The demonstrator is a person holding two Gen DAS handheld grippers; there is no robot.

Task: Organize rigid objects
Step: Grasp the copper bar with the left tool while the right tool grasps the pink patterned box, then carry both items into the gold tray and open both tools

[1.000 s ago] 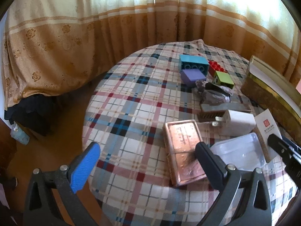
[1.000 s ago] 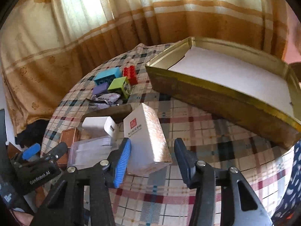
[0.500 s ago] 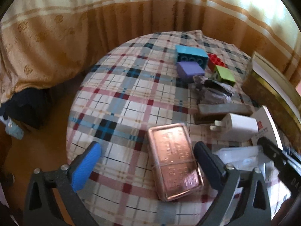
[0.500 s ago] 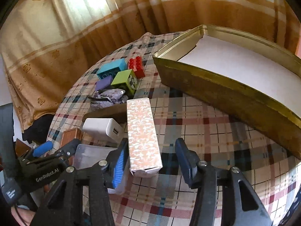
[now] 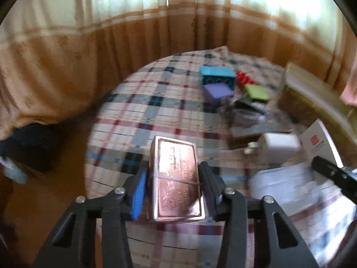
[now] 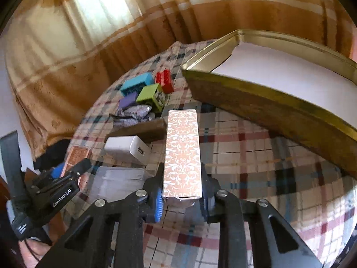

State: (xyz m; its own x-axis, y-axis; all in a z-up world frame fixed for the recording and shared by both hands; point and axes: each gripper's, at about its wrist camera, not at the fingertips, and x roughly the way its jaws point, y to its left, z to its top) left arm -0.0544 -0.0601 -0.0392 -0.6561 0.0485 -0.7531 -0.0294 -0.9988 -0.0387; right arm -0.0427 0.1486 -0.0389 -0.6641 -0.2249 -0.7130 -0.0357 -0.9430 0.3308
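My left gripper [image 5: 173, 184] is shut on a shiny copper-coloured tin [image 5: 176, 176], its fingers against the tin's long sides. My right gripper [image 6: 181, 195] is shut on a tall patterned pink-and-white box [image 6: 182, 149], held on its edge. That box also shows in the left wrist view [image 5: 319, 143]. The large gold tin tray [image 6: 267, 102] with a white lining stands to the right. The left gripper also shows in the right wrist view [image 6: 67, 174] at the left.
On the plaid tablecloth [image 6: 256, 167] lie a white charger [image 6: 127, 148], a clear plastic case [image 6: 116, 181], a dark flat box [image 6: 142, 129], a crumpled grey bag [image 6: 133, 114], and blue [image 6: 137, 84], purple [image 6: 128, 100], green [image 6: 151, 93] and red [image 6: 165, 79] blocks. Curtains hang behind.
Both grippers have closed: the left on the copper tin after moving in over it, the right on the patterned box, which was turned onto its edge.
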